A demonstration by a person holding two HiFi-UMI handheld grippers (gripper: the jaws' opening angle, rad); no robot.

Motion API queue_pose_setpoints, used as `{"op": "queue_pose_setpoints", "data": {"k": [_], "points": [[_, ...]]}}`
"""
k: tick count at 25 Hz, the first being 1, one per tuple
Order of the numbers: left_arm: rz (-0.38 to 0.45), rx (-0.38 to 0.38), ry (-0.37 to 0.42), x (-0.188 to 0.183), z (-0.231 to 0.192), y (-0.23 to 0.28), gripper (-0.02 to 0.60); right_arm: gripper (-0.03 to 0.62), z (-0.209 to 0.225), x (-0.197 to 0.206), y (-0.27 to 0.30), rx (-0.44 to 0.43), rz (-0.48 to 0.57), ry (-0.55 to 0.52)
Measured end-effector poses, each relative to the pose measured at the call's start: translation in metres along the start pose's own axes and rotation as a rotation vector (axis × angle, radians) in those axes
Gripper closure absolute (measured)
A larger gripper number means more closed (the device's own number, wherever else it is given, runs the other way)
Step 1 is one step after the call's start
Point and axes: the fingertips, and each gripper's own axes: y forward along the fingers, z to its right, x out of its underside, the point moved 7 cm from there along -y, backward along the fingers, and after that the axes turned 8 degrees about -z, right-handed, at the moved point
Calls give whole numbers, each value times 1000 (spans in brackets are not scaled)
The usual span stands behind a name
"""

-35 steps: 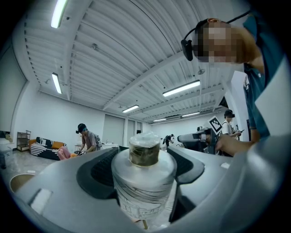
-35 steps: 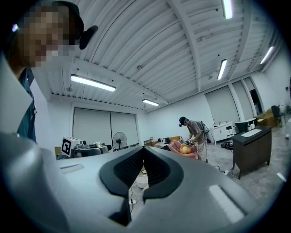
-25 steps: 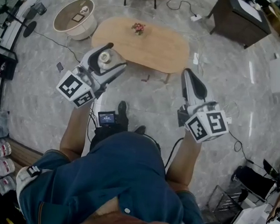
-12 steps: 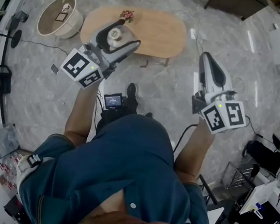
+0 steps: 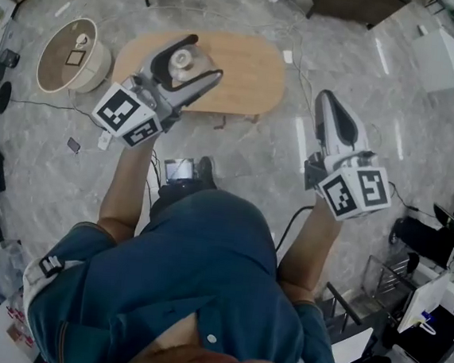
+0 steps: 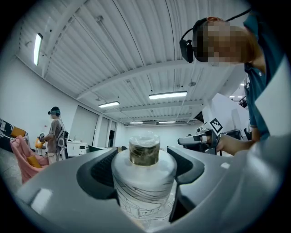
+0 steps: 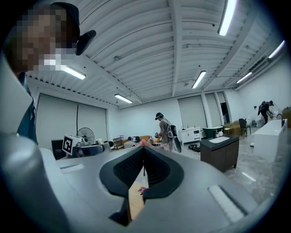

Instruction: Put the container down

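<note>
The container (image 5: 182, 62) is a white cylindrical jar with line drawings and a clear cap (image 6: 144, 150). My left gripper (image 5: 201, 57) is shut on its body, one pad on each side, and holds it upright in the air over the left part of an oval wooden table (image 5: 249, 75). In the left gripper view the jar (image 6: 144, 191) fills the space between the jaws. My right gripper (image 5: 326, 100) hangs over the grey floor right of the table, shut and empty; its closed jaws (image 7: 143, 152) point toward the room.
A round white side table (image 5: 70, 54) stands left of the wooden table. A dark cabinet and a white box (image 5: 450, 58) are at the back right, and cables run across the floor. Other people (image 7: 164, 129) stand farther off in the room.
The person has stepped toward the wooden table. The left gripper with the container now hangs over the table's left part instead of the floor before it. Both grips are unchanged.
</note>
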Motion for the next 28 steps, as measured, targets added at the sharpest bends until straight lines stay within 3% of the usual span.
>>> {"op": "queue_pose_setpoints", "data": {"k": [7,15,28], "points": [[19,23,2,-5,-43,3,247,583,-4,-18,35,29,-3,-24],[18,-18,-11,-1,-83,-5,247,583,-5,-28,79,-1,-20,-34],[-18,-179,-30,10,-139,-6,247,583,24,-40,188,-185,-36,-29]]}}
